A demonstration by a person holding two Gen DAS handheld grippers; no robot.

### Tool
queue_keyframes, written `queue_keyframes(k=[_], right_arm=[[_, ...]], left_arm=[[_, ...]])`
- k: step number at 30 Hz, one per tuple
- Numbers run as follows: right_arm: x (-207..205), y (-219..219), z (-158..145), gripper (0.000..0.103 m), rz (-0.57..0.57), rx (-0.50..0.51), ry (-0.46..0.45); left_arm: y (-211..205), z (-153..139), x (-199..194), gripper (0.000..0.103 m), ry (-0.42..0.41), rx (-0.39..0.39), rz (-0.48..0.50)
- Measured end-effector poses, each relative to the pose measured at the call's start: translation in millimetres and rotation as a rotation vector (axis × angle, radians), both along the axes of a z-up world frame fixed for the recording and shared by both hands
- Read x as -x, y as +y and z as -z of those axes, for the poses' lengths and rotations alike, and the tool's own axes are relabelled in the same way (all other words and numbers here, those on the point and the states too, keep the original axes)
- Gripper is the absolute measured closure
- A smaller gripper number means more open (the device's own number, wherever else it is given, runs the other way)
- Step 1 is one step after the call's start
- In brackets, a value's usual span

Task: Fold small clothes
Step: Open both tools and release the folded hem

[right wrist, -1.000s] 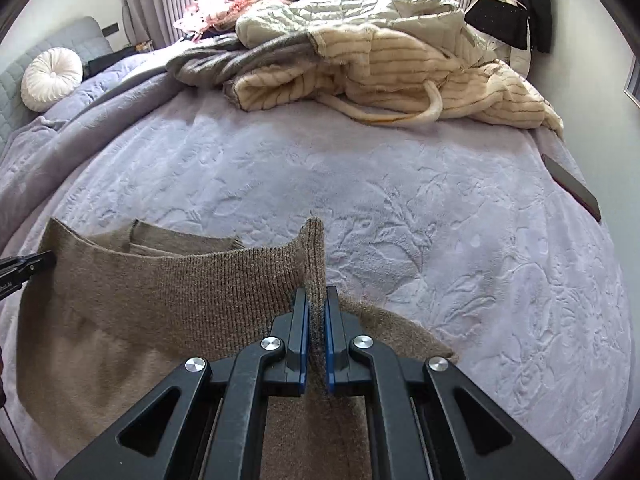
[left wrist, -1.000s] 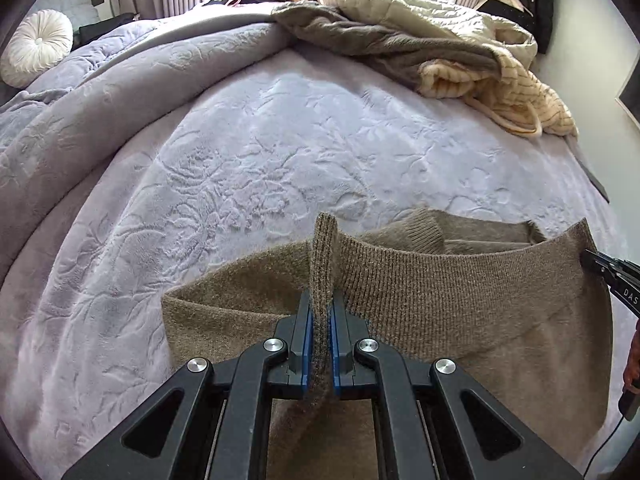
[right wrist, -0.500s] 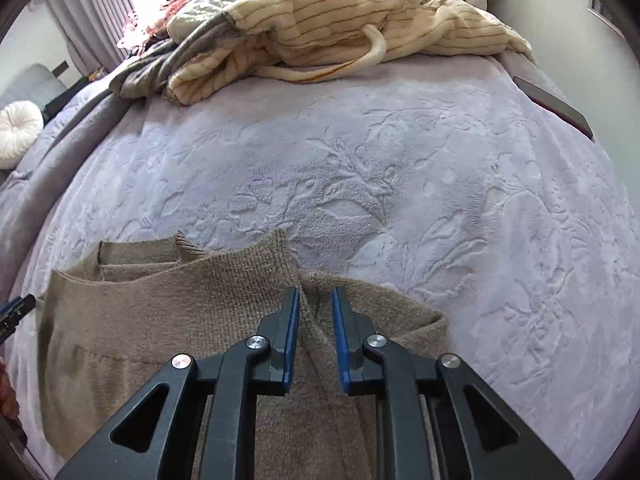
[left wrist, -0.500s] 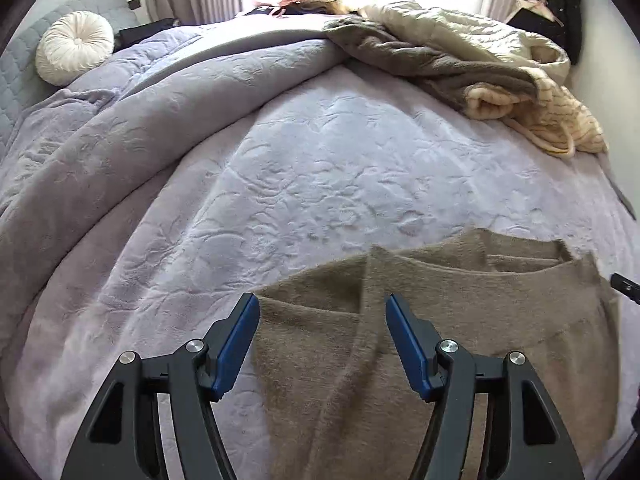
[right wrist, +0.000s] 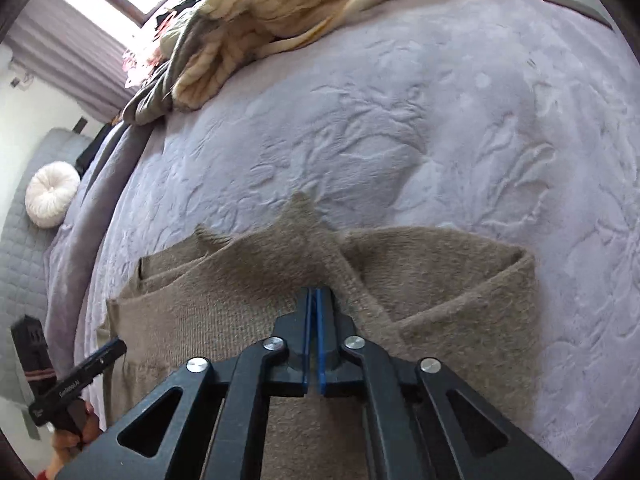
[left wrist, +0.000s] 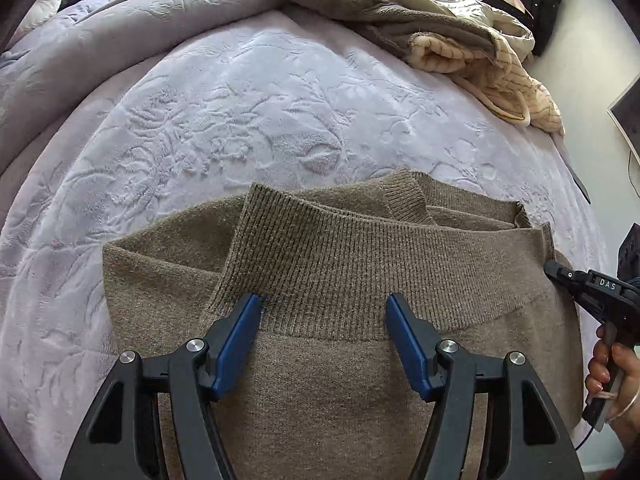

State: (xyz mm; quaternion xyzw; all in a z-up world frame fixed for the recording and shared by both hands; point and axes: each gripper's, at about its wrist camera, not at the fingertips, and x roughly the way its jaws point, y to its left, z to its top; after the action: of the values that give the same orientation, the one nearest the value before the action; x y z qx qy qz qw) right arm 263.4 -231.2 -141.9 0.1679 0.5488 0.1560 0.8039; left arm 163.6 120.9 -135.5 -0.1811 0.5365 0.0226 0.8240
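While left gripper [left wrist: 322, 316] gapes over brown sweater [left wrist: 340, 380], right gripper [right wrist: 313, 300] closed, empty

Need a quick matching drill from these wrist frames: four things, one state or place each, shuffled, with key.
Things:
1. left gripper
2. right gripper
3. brown knit garment
4. round white cushion

States or places:
A. jaws shut, pads together
B. at the head of the bed, against the quilted headboard
C. jaws apart, above the ribbed band
D. lying folded on the lilac bedspread

Pairs: 1-C, 2-A, 3-D, 4-B
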Motion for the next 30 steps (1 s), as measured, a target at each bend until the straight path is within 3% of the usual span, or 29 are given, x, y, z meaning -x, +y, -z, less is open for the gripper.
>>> queue_keyframes(k=[2,7,10,13,18,21,25,26,27,28,30], right_arm=[[-1.1,-10.4,-0.2,0.103,0.032,-0.041,0.01],[2.9,-13.6,-17.3,0.1,0.024,0.026,-0.016],[8.7,-26.1,-22.0,0.099,0.056,-0.024,0.015],[25.2,-34.5,-24.1,0.095,0.065,-0.081,0.049],[71.9,-42.0,-28.1,0.079,0.079,-0.174,0.093],[105.0,-42.6,-33.4,0.064,0.085,-0.213,0.096],[140.0,-35.9,-42.8,0.061,0.089,-0.212,0.07],[146.8,-33.9,-44.8,0.059,0.093,-0.205,0.063],[154.2,-31.3,-46.8,0.058,0.099,-0.203,0.055],[159.7,-29.7,-48.0,0.057,0.107,-0.206,0.052],[170.5,-26.6,-49.6,0.052,0.125,-0.223,0.058]], left_arm=[[-0.9,-4.1,1.6,0.036,0.012,-0.042,0.001],[6.4,-15.6,14.8,0.036,0.016,-0.05,-0.034],[17.7,-24.1,34.7,0.036,0.038,-0.075,-0.06],[25.6,-24.1,53.3,0.036,0.069,-0.02,-0.083],[27.2,-38.3,87.2,0.036,0.069,0.0,-0.121],[18.9,-57.9,102.2,0.036,0.054,-0.031,-0.097],[3.6,-75.0,113.0,0.036,0.069,-0.084,-0.043],[-0.1,-77.3,115.4,0.032,0.073,-0.082,-0.031],[-4.8,-79.1,117.9,0.021,0.079,-0.085,-0.016],[-9.9,-80.6,120.1,0.0,0.083,-0.096,-0.003],[-20.6,-81.3,123.2,0.0,0.098,-0.118,0.025]])
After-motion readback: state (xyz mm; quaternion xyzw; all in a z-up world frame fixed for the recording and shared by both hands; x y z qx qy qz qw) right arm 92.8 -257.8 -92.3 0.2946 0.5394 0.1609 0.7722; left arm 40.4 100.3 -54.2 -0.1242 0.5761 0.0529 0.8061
